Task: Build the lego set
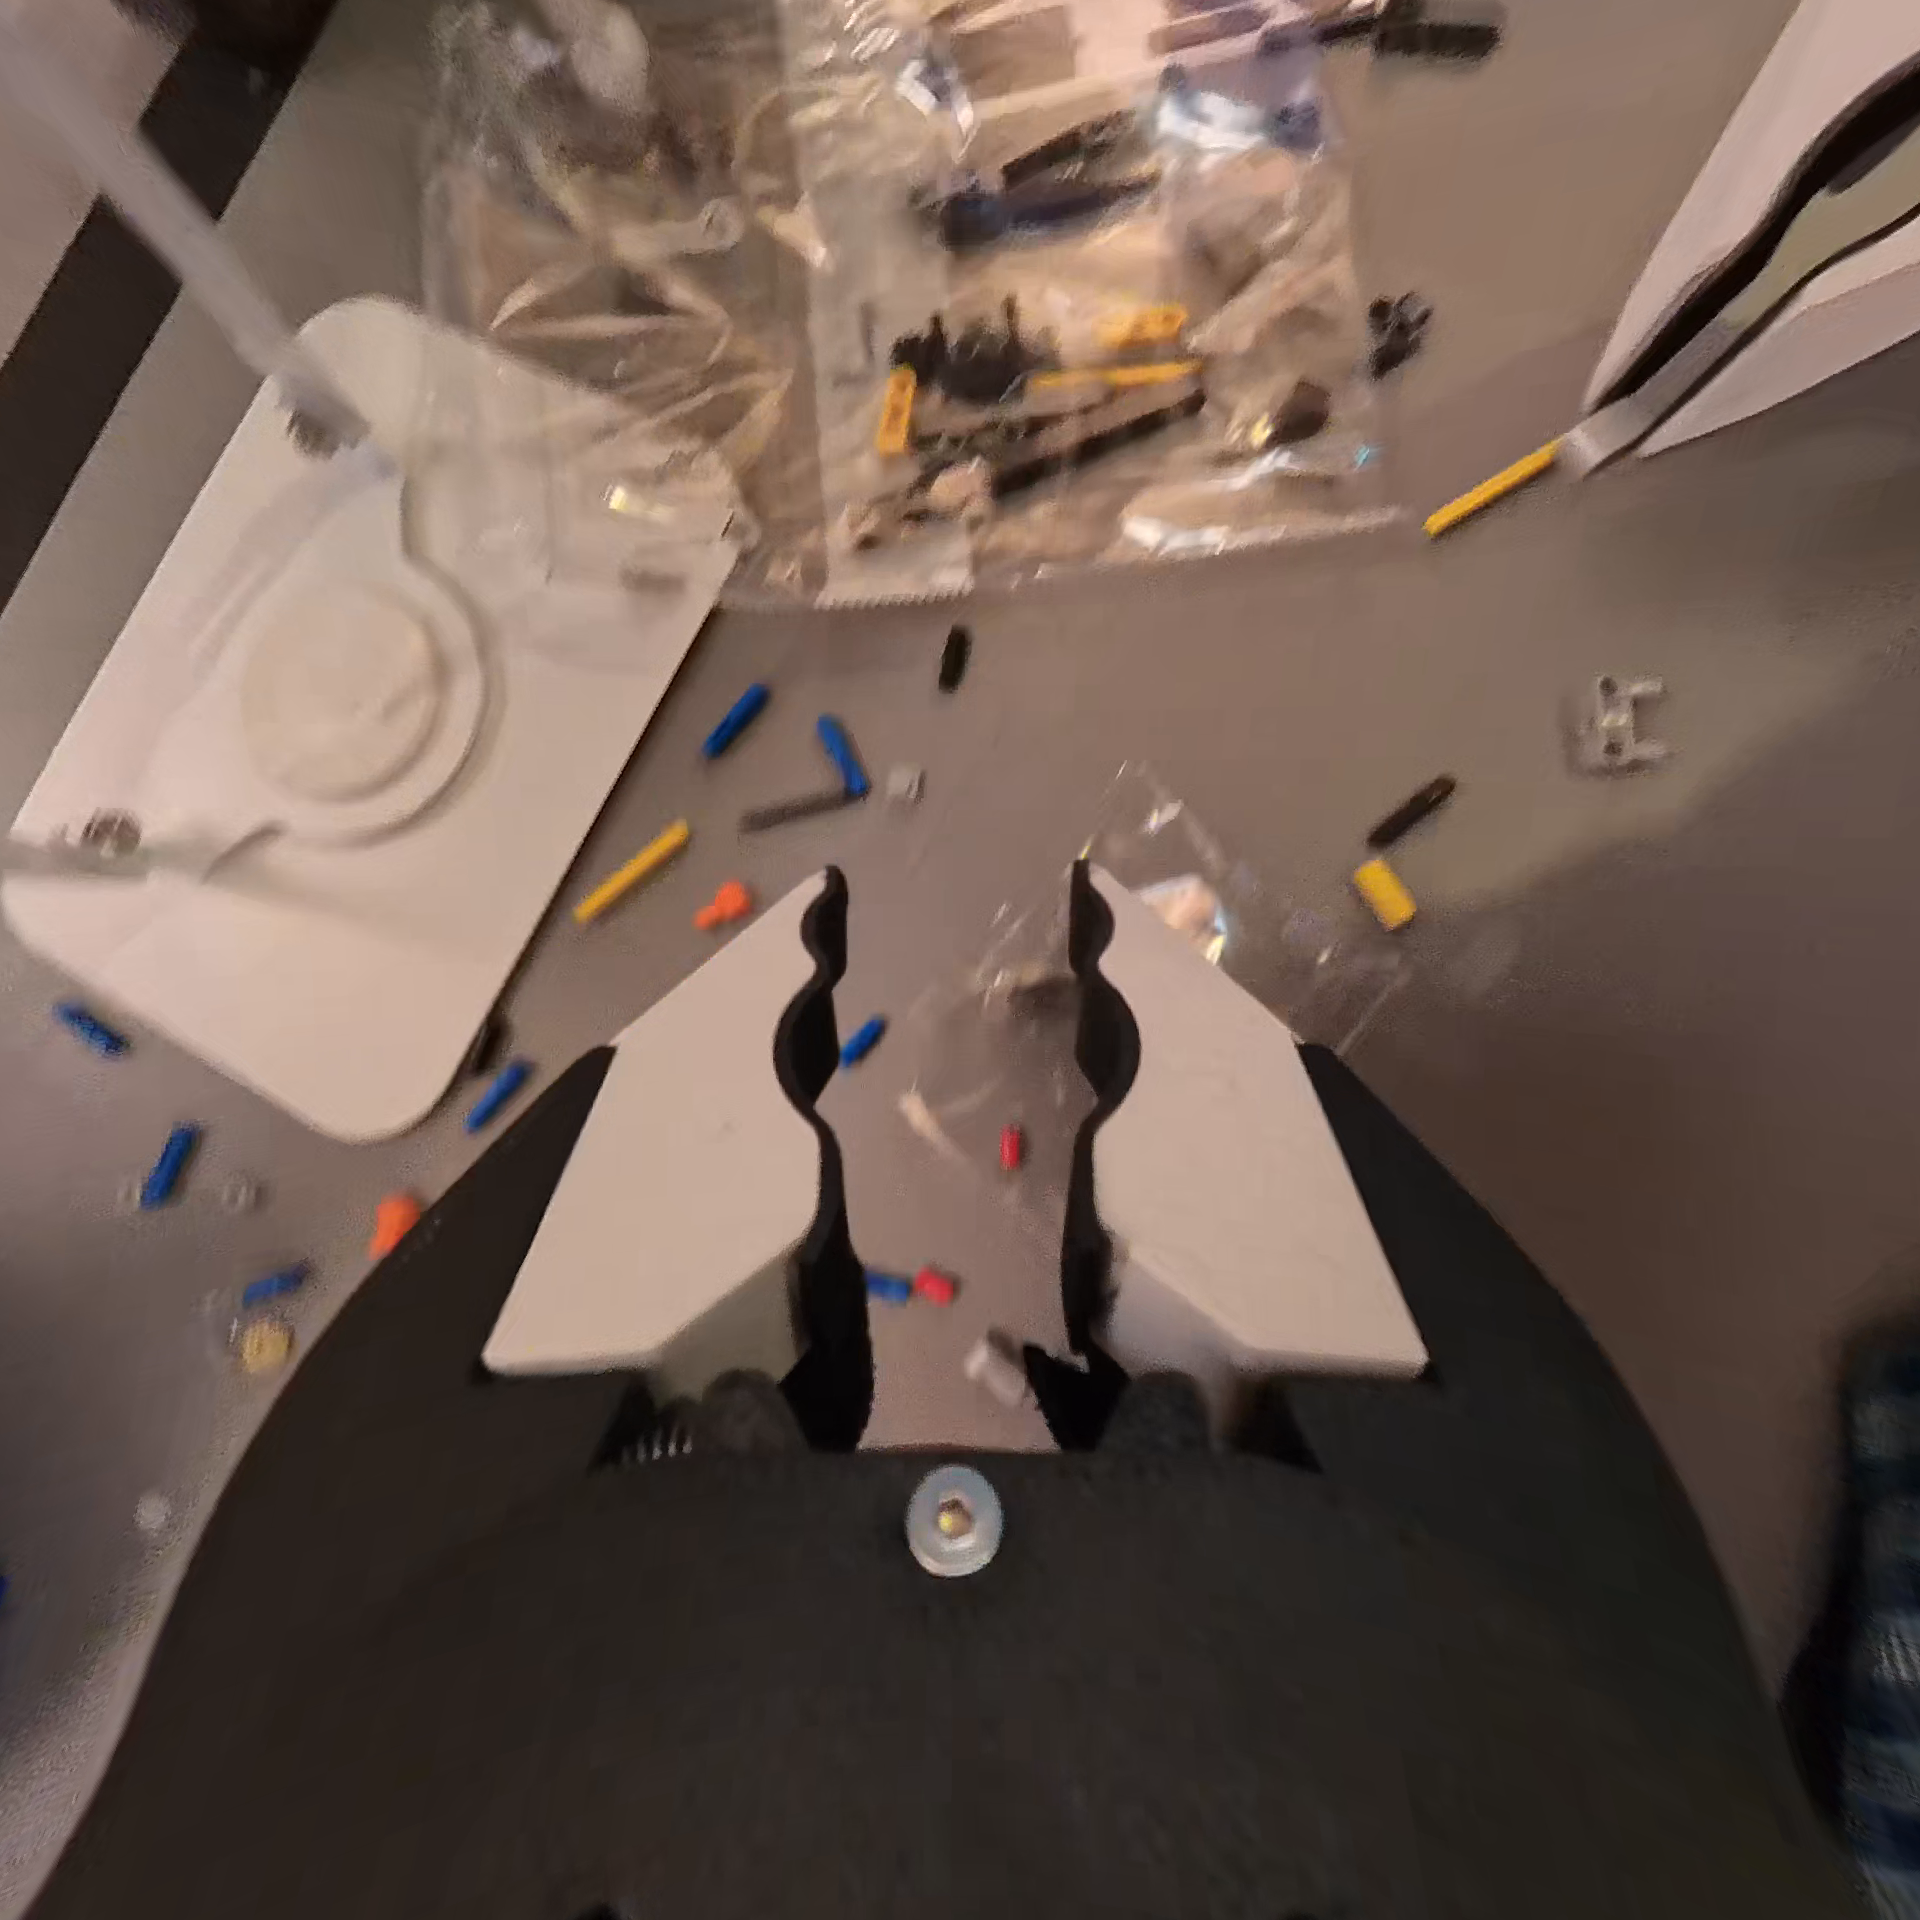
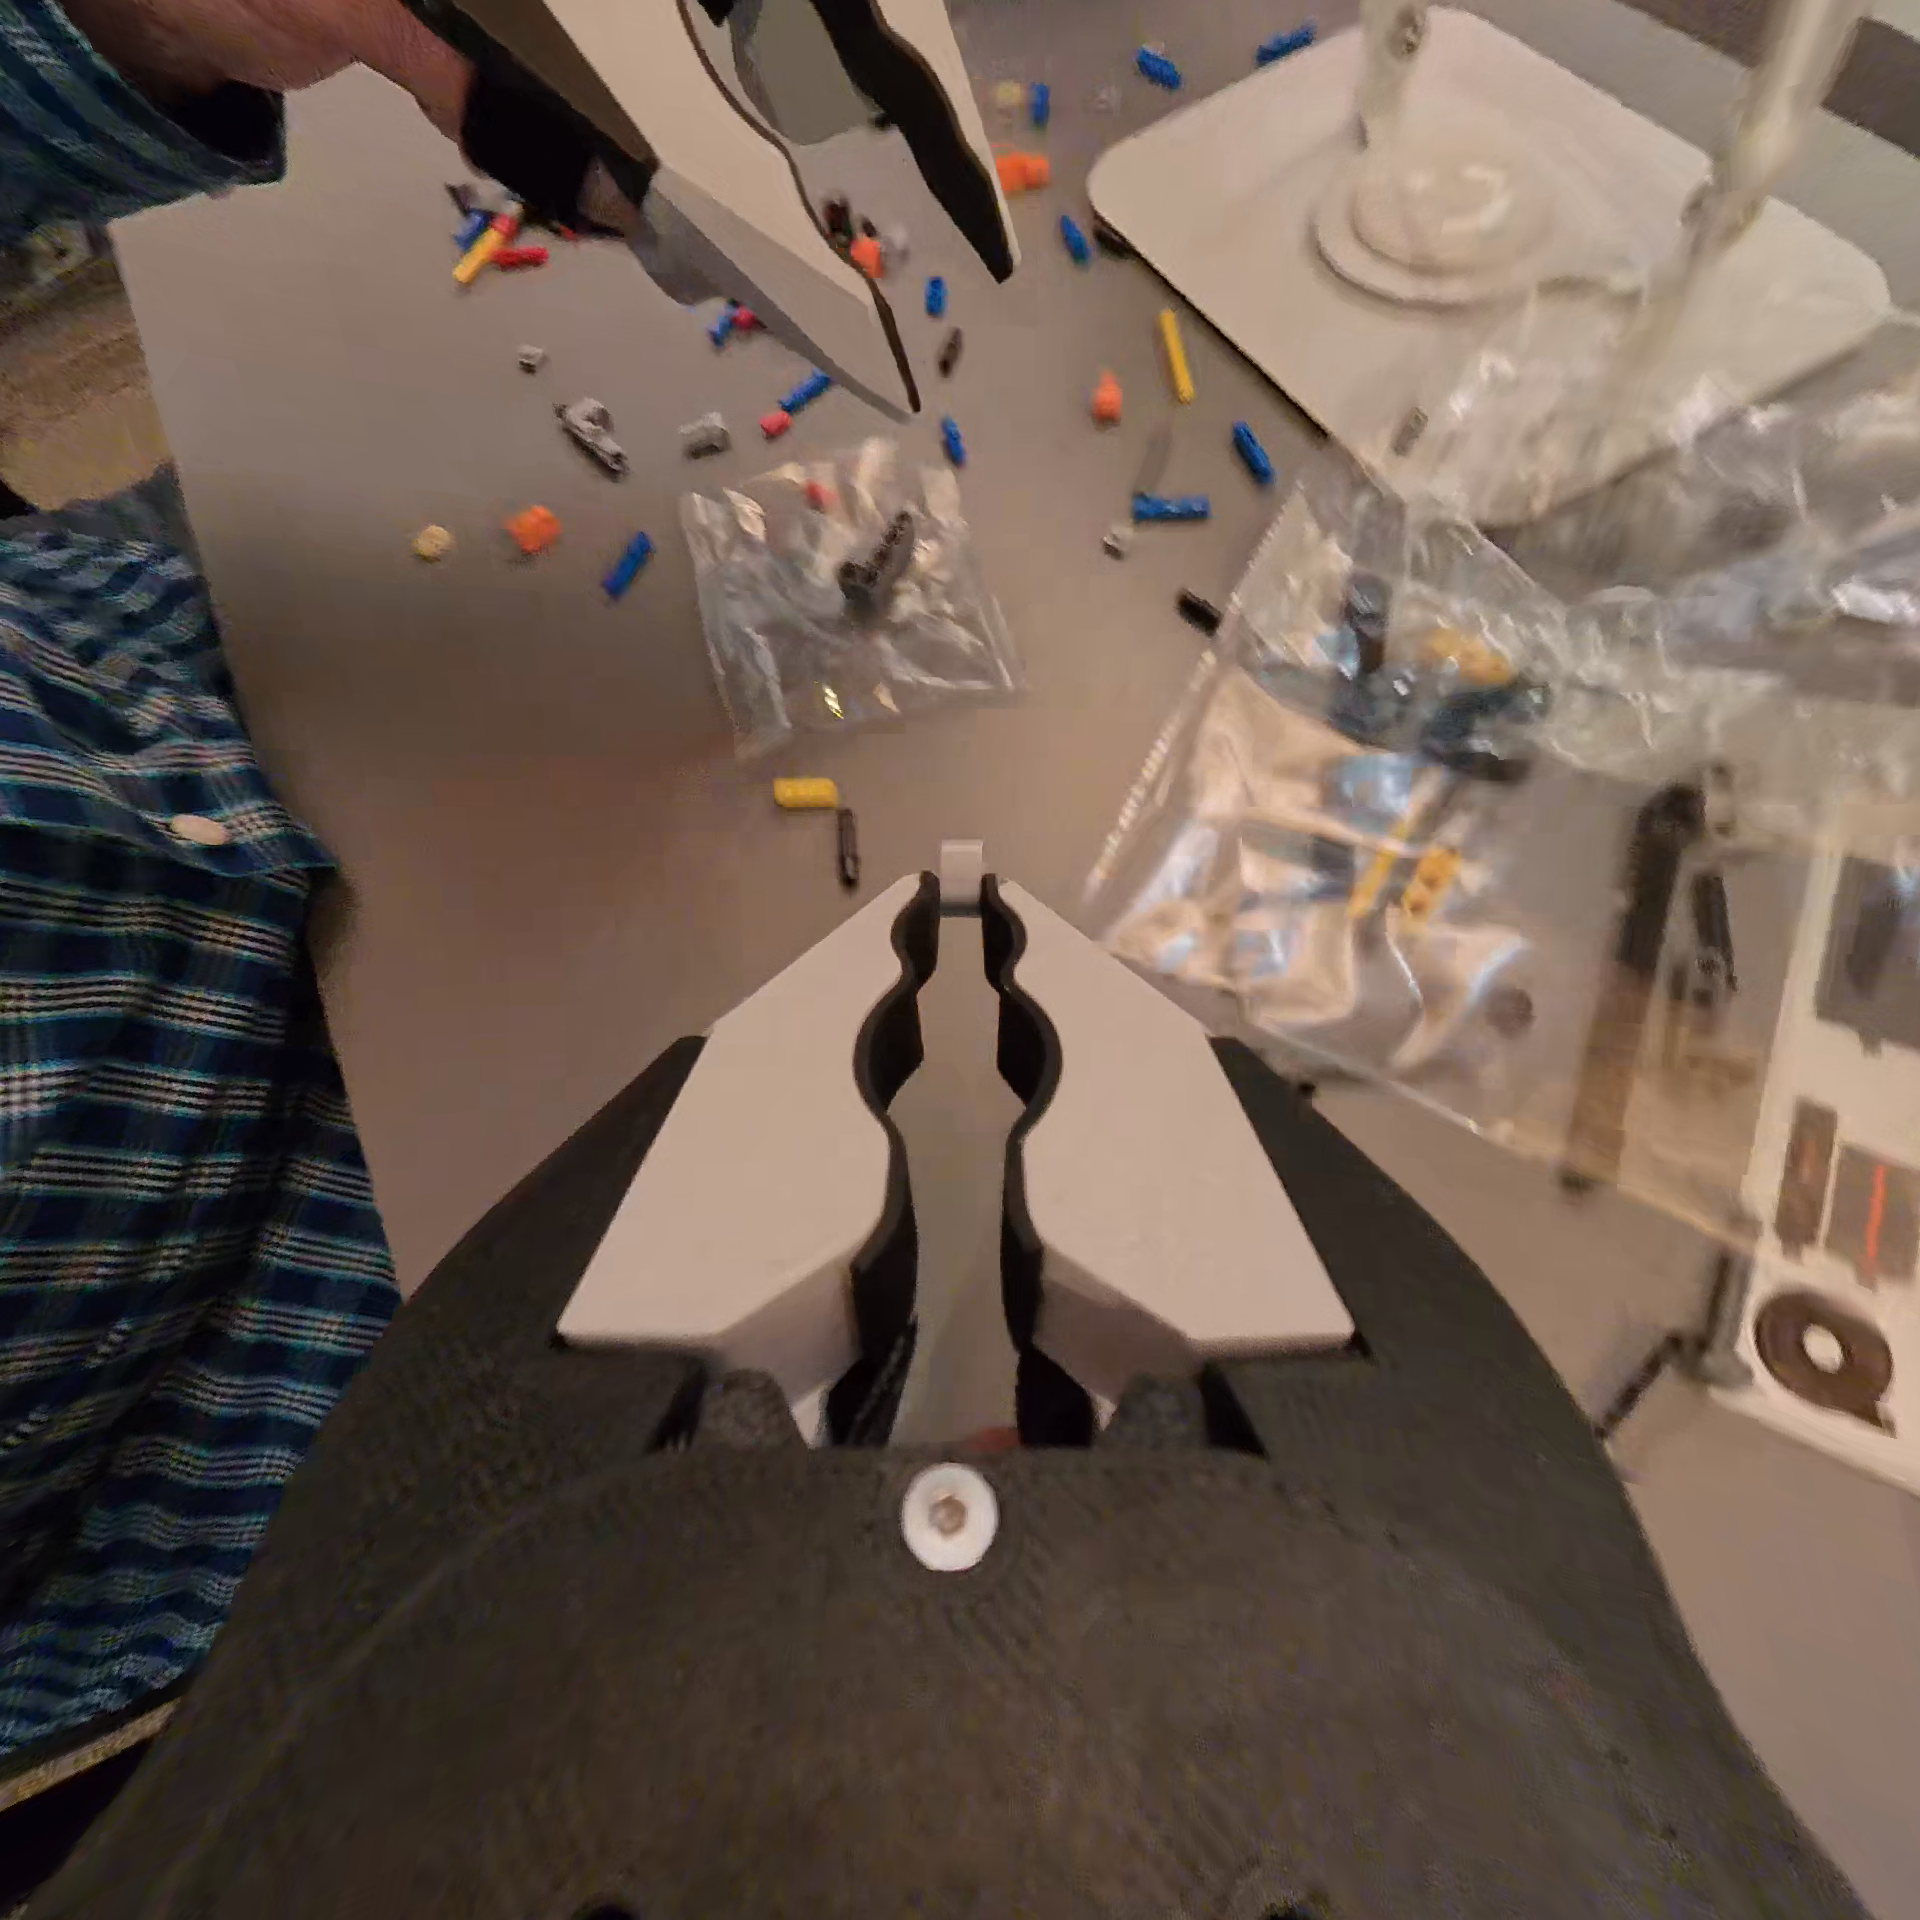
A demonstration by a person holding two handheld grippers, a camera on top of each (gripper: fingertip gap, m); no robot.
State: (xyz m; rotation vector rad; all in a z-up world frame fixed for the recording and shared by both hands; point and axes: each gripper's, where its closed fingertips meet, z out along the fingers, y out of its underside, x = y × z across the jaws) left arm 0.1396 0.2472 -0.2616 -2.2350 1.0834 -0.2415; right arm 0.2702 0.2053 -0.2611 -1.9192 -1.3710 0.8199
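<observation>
The right tool [image 2: 960, 883] is closed narrow on a small pale grey piece [image 2: 960, 871] pinched at its very tips, raised above the grey worktop [image 2: 499, 831]. The left tool [image 1: 951, 878] is parted wide and holds nothing; in the right wrist view it hangs at 12 o'clock [image 2: 961, 338], over the scattered parts. Under the left tool, at its 1 o'clock, lies a small clear bag [image 1: 1174, 935], also seen in the right wrist view [image 2: 847, 592] with a black piece and some pale bits inside. Loose pieces litter the worktop around it: blue pins [image 1: 736, 719], a yellow rod [image 1: 632, 871], an orange piece [image 1: 722, 906], a red piece [image 1: 1010, 1146] between the fingers, and a yellow brick [image 2: 805, 793] beside a black pin [image 2: 848, 847] just ahead of the right tool at 11 o'clock. At 3 o'clock in the right wrist view sits a large clear bag [image 2: 1351, 831] holding black, blue, yellow and pale parts, partly over a printed booklet [image 2: 1829, 1299]. A white stand base [image 2: 1247, 229] takes up the 1 o'clock corner. A plaid sleeve [image 2: 125, 1039] fills the 9 o'clock edge.
</observation>
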